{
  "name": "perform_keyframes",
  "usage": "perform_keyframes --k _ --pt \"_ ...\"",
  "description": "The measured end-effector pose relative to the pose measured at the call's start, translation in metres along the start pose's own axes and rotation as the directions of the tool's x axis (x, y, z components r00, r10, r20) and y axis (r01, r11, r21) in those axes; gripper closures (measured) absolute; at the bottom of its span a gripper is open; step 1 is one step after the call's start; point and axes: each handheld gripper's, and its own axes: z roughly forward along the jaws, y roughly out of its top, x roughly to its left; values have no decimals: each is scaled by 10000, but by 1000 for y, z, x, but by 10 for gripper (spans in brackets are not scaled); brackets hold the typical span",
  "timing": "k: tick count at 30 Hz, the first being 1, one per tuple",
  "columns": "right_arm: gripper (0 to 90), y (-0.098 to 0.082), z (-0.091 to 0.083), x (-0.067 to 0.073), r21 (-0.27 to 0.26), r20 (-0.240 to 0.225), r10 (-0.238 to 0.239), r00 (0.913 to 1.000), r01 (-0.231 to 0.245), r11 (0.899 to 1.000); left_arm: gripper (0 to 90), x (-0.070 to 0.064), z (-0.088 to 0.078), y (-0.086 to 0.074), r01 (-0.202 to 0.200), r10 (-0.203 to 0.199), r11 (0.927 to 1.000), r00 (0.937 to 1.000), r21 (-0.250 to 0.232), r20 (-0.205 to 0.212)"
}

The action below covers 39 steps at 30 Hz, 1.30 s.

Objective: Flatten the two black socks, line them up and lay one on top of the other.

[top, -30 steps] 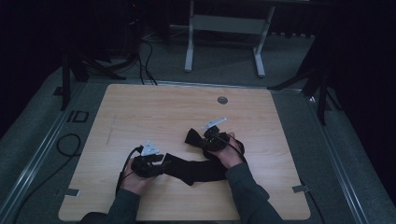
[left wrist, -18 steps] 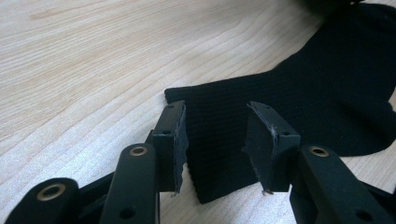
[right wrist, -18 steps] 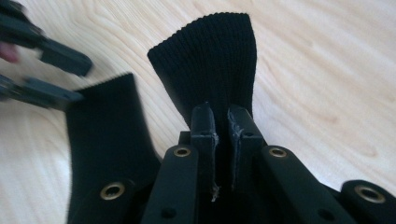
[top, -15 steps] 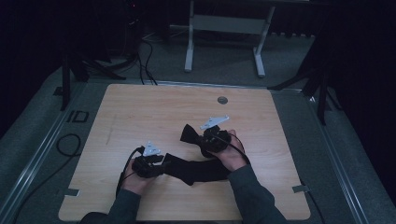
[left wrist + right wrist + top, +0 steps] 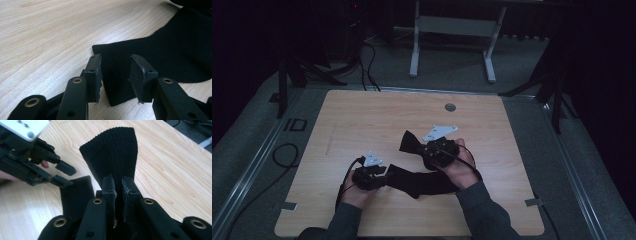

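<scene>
1. Tongs on the left (image 5: 384, 172) sit low at the near left of the pale wooden counter (image 5: 362, 120), held in the person's left hand (image 5: 357, 192); their jaws stand apart, with the near end of the long black ribbed knitted cloth (image 5: 422, 181) lying between them on the wood, not pinched. A grey three-cornered plate (image 5: 372, 160) rides on top.
2. In the left gripper view those tongs (image 5: 116, 75) straddle a corner of the cloth (image 5: 155, 52), a gap showing at each pad.
3. Across the middle, the cloth runs from the left tongs to the right ones and on to a flared ribbed end (image 5: 409, 142) raised toward the far side.
4. Right tongs (image 5: 424, 150), in the right hand (image 5: 459, 167), are clamped on the cloth; the right gripper view shows their jaws (image 5: 118, 187) nearly closed with the ribbed end (image 5: 112, 152) standing up between them.
5. At the counter's far edge sits a small round grey grommet (image 5: 450, 107).
6. No writing is legible on the cloth or tongs; on the floor left of the counter is a mark reading "ID" (image 5: 294, 124).
</scene>
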Motion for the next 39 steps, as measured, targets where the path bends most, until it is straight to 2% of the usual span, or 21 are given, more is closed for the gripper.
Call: perform_keyframes --k 4,7,11,16,19,25,30,33,39 --pt "822 2 -7 4 -79 -48 31 10000 -31 10000 626 0 0 0 88 -88 10000 10000 -31 -33" --pt "822 1 -11 8 -122 -161 290 9994 -292 9995 630 1 -1 0 89 -89 10000 9999 -19 -46" --pt "822 -3 -6 16 55 -350 489 9982 -488 9988 632 1 -2 0 128 -128 9999 9999 -40 -72" --pt "822 -15 18 25 665 -632 1033 9926 -991 9928 635 4 -5 -1 283 -286 9995 9994 -166 -176" --pt "824 -22 36 28 882 -781 1444 9864 -1375 9866 637 6 -6 -1 381 -386 9990 9990 -228 -204" --pt "819 -32 60 37 1374 -861 1982 9764 -1854 9730 637 8 -9 -1 446 -456 9985 9985 -324 -300" --pt "817 -40 75 40 1734 -872 2166 9724 -1993 9645 646 12 -14 -2 665 -707 9957 9954 -646 -654" --pt "817 -43 81 43 1841 -961 2232 9700 -2031 9617 652 15 -17 -2 787 -842 9939 9940 -772 -703" --pt "818 -43 86 50 1997 -1030 2217 9697 -1982 9596 681 10 -16 -1 490 -526 9960 9975 -752 -462"
